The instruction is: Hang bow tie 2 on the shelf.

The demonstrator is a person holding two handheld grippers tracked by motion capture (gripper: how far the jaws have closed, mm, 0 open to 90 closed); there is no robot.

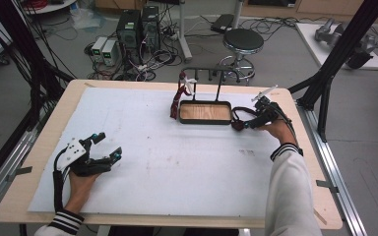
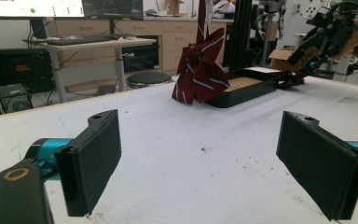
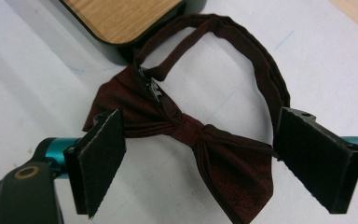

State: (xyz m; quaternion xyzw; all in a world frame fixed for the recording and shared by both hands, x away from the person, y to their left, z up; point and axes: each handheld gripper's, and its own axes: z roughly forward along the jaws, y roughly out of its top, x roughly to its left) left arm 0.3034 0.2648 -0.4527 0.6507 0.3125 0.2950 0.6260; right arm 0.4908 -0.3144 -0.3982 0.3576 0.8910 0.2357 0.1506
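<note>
A dark maroon bow tie lies flat on the white mat, its strap looped toward the stand's wooden base. My right gripper is open just above it, one pad on each side of the knot, touching nothing. In the high view the same bow tie lies right of the black stand, under my right gripper. A red striped bow tie hangs at the stand's left end, seen as the striped tie far ahead. My left gripper rests open at the near left, holding nothing.
The stand has a thin black rail with hooks over its wooden tray. The white mat covers most of the wooden table. A stool, computers and cables stand on the floor beyond the far edge.
</note>
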